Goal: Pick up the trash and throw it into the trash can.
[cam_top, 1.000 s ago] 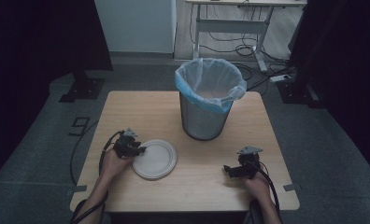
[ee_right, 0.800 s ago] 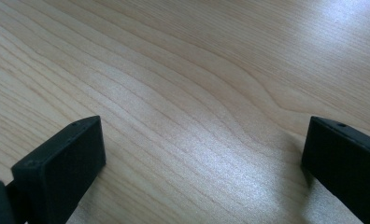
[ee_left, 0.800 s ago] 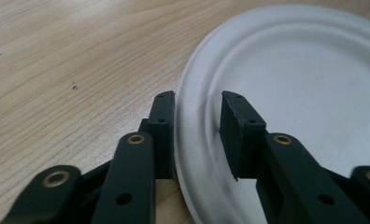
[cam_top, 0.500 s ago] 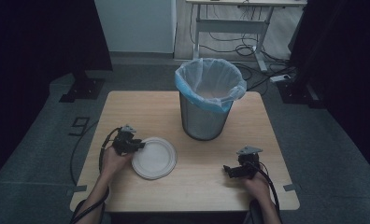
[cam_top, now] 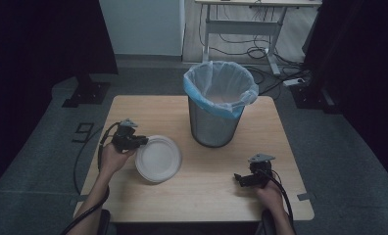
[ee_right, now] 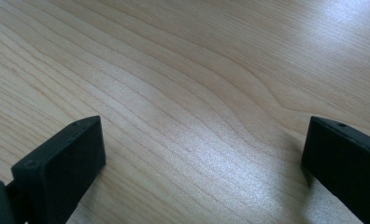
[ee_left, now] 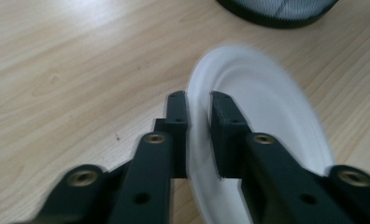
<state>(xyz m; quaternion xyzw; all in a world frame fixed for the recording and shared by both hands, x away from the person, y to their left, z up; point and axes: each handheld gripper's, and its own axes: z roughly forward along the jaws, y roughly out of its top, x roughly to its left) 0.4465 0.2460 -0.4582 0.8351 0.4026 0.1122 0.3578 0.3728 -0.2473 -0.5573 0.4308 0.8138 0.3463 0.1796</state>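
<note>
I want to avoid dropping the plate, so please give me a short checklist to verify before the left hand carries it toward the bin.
1. Left hand-held gripper on the round white paper plate: its jaws have just been closing and stand on both sides of the plate's rim: ok.
2. Firm hold, no slipping: cannot tell, the picture is blurred.
3. Plate clear of the light wooden table: cannot tell.
4. Mesh metal bin with blue liner upright, mouth open: ok.
5. Right hand-held gripper out of the path, jaws wide apart over bare wood: ok.
</note>
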